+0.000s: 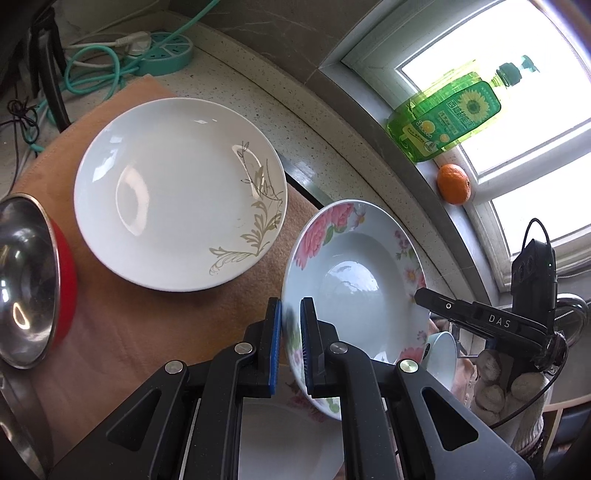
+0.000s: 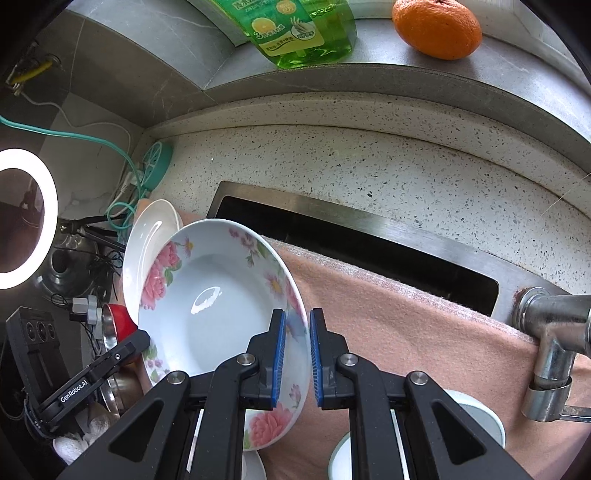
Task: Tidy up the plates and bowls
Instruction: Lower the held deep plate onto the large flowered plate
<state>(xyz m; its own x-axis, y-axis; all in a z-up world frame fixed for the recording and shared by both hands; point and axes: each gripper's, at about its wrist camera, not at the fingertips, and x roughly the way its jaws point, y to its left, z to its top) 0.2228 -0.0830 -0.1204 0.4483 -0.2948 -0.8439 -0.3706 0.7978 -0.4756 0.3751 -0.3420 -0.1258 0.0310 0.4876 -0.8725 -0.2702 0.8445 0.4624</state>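
White and pink: the flower plate (image 1: 354, 280) is pale with pink roses and green leaves round its rim.
Plates: two whole ones show in the left view. One is the flower plate. The other is a white plate (image 1: 177, 192) with a gray-green leaf drawing on one side. A bit of one more flowered dish shows under the left claw.
Bowls: one metal bowl (image 1: 26, 284) with a red outside sits at the left edge. A pale blue bowl (image 2: 476, 410) peeks out low down in the right view.
Claws: two. The left claw (image 1: 291, 325) is closed on the near rim of the flower plate. The right claw (image 2: 297, 354) is closed on the other rim of the same plate.
Where the flower plate is: held tilted above the pink cloth (image 2: 388, 321), between both claws. It touches only the claws.
Where the white plate is: flat on the cloth, just beside the flower plate and near the red bowl.
Other things: one orange (image 2: 437, 27) and one green soap bottle (image 1: 447, 118) stand on the window sill. One faucet (image 2: 550, 332) is at the right.
Edges: the cloth hangs over the sink rim (image 2: 369, 218). The speckled counter (image 2: 369, 162) runs behind it.
Open room: bare cloth lies right of the flower plate, up to the faucet. The left side is crowded with the white plate, the red bowl and cords.
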